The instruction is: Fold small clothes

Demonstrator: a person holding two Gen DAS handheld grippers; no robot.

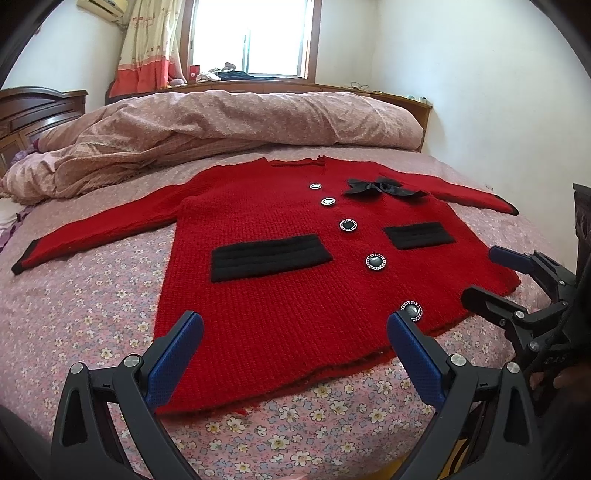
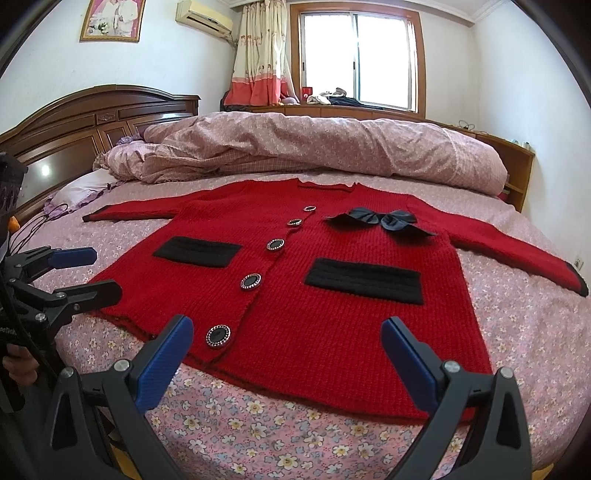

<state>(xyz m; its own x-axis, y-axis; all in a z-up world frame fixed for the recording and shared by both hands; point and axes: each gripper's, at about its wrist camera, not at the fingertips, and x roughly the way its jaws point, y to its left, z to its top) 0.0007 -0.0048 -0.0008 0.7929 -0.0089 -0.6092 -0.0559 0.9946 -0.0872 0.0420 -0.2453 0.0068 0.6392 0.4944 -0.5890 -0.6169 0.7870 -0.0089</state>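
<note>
Floral bedsheet (image 1: 92,325), red cardigan (image 1: 295,295) flat, both grippers' fingers spread, framed picture (image 2: 112,18) only in right view.

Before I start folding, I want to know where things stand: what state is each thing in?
Cardigan: spread flat on the bed, front up, buttoned, unfolded.
Sleeves: both stretched out to the sides.
Bow: lying on the chest, beside the buttons.
Quilt: bunched up behind the cardigan.
Left gripper: open, empty, at the hem.
Right gripper: open, empty, at the hem.
Curtain: drawn aside.
</note>
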